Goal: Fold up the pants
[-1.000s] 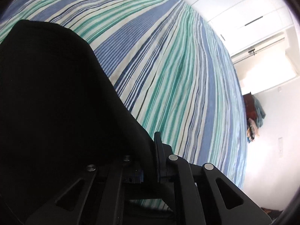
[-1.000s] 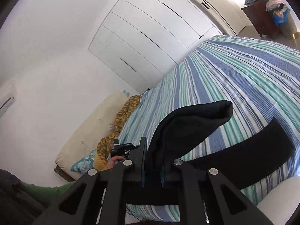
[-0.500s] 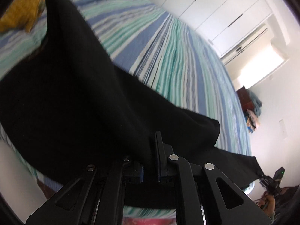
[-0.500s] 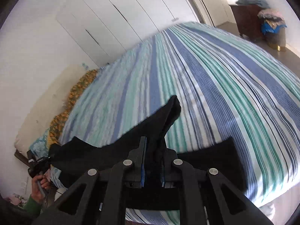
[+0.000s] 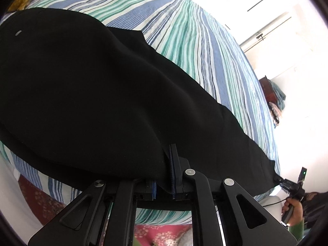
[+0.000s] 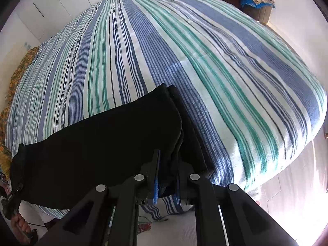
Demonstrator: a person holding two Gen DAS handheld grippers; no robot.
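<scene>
The black pants (image 5: 92, 86) lie stretched lengthwise along the near edge of the striped bed (image 5: 194, 30). My left gripper (image 5: 164, 176) is shut on a fold of their cloth at the wide end. In the right wrist view the pants (image 6: 102, 147) run off to the lower left, and my right gripper (image 6: 167, 180) is shut on the layered leg end, low over the bed (image 6: 205, 51). Each view shows the other gripper pinching the far end: the right one (image 5: 277, 179) with a hand (image 5: 293, 211) on its handle, and the left one (image 6: 14, 192).
White wardrobe doors (image 6: 51, 0) stand beyond the bed. A yellow patterned cloth (image 6: 22, 65) lies at the head end. A basket of clothes (image 6: 258, 2) and a dark cabinet (image 5: 270, 96) stand past the far side. A red floral rug (image 5: 160, 233) covers the floor below.
Both grippers came down toward the bed with the pants. The right one tipped steeply downward. The pants, hanging and bunched before, now lie drawn out long on the cover.
</scene>
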